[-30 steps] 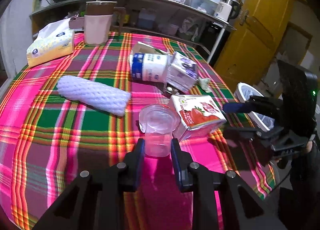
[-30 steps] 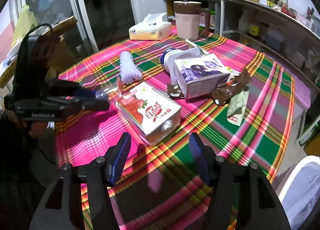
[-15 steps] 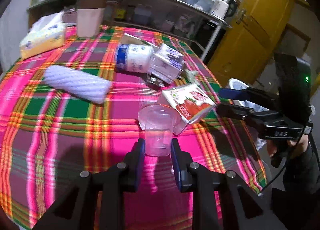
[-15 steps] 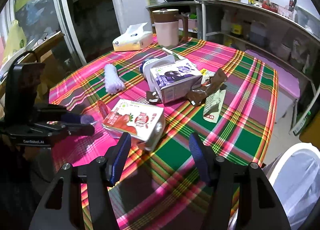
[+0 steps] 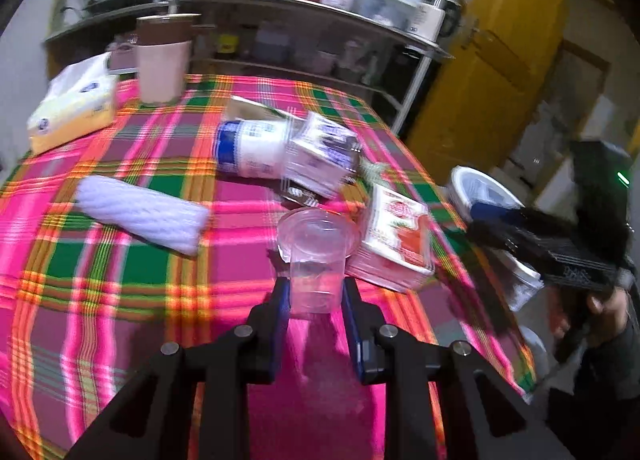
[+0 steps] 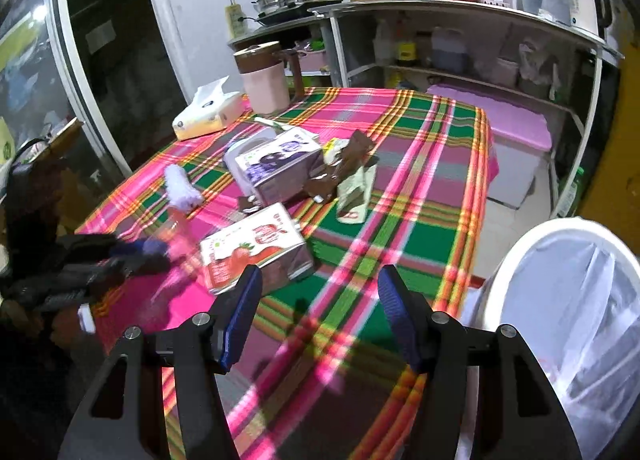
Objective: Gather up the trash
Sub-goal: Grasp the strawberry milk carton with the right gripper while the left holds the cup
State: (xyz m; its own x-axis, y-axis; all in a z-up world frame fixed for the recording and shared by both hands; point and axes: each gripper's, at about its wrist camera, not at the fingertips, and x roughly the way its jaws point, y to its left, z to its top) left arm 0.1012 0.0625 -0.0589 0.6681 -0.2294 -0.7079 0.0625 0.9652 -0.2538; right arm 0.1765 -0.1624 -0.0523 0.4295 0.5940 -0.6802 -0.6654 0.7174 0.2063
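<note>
Claw on my left [image 5: 313,300] pinches the clear plastic cup [image 5: 316,256]; I hold it gently, upright, carrying toward the white bin [image 6: 568,300]; right claw [image 6: 320,320] gapes wide, empty.

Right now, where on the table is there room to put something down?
The bare cloth on the side toward the white bin, beyond the green wrapper, is free. So is the near edge in front of the white foam roll. The middle is crowded: strawberry carton, purple carton, wrappers.
</note>
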